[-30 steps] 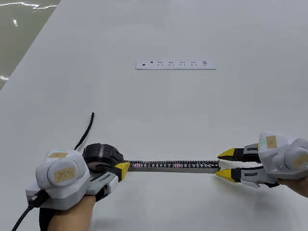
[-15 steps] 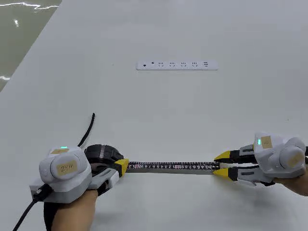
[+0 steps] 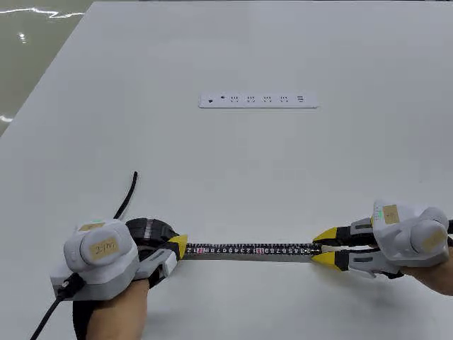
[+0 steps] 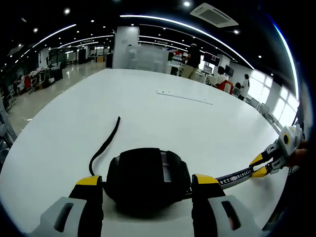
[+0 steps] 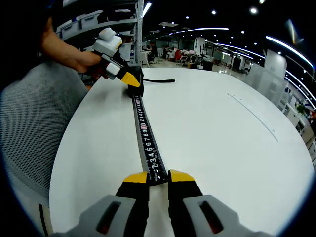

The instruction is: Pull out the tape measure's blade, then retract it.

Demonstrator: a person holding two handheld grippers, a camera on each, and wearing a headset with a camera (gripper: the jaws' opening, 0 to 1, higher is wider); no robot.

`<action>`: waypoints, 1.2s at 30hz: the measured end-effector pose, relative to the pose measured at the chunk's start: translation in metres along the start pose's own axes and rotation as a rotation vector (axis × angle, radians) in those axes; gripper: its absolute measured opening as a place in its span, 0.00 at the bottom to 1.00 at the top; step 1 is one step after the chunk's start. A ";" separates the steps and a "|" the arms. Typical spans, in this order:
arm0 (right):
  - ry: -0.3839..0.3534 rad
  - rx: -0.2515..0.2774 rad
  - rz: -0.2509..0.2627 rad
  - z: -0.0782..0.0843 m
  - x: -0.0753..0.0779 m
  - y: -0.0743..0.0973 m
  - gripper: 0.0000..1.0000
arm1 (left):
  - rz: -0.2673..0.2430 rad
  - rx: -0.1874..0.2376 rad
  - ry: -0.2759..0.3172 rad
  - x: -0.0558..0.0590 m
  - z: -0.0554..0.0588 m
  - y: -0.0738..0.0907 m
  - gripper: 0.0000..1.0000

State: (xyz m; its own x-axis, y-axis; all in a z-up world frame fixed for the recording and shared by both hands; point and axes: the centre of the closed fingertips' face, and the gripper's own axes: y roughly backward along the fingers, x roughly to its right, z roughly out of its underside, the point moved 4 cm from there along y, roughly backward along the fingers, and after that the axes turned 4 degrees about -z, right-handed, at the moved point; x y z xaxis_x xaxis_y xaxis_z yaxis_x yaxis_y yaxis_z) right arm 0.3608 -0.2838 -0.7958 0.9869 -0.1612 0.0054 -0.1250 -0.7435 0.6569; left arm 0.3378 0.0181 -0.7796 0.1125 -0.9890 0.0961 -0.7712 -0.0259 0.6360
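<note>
Photographer: Jaws of the right gripper point(image 3: 320, 248) had drawn together over the last 1 second, from a spread on either side of the blade point(image 3: 248, 249) to a near-closed pinch on its free end. The length of blade pulled out looked about unchanged.

Editor: And the other side?

Photographer: The left gripper point(image 3: 166, 246) was clamped on the black tape measure point(image 3: 145, 231), 1 jaw on each flank, as its own view showed. The tape measure sat on the white table point(image 3: 248, 163) at the person's near left, with a black strap point(image 3: 126, 195) trailing away behind it.

Editor: Which way did things lie for the return?

Photographer: The blade ran in 1 straight line, left to right across the person, from the tape measure's mouth to the right gripper. Whether it touched the table I could not tell. The 2 grippers faced each other along that line. The right gripper held the free end, well apart from the tape measure. I judged that retraction meant feeding that end leftward along the blade's own axis, since sideways drift might kink it.

Editor: Anything else?

Photographer: 1 power strip point(image 3: 257, 100) lay well beyond, parallel to the blade.
</note>
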 end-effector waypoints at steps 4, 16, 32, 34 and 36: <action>-0.004 0.001 0.002 0.000 0.000 0.000 0.12 | -0.004 -0.001 0.007 0.000 0.000 -0.001 0.67; -0.003 -0.004 0.005 0.000 0.002 -0.001 0.12 | -0.003 -0.016 0.005 0.001 0.003 -0.003 0.65; 0.008 -0.026 -0.004 0.000 0.002 0.001 0.11 | -0.001 -0.007 -0.005 0.000 0.003 -0.002 0.62; 0.010 -0.027 -0.005 0.000 0.002 0.001 0.11 | 0.004 -0.004 -0.008 0.000 0.003 -0.002 0.61; 0.010 -0.027 -0.007 0.000 0.002 0.001 0.11 | 0.007 -0.008 -0.009 -0.001 0.003 -0.001 0.61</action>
State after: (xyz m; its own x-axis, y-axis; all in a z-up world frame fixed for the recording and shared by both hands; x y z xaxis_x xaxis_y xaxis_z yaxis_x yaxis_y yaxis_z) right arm 0.3629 -0.2845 -0.7949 0.9887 -0.1499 0.0080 -0.1156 -0.7265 0.6773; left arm 0.3368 0.0183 -0.7827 0.1013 -0.9904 0.0940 -0.7669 -0.0176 0.6415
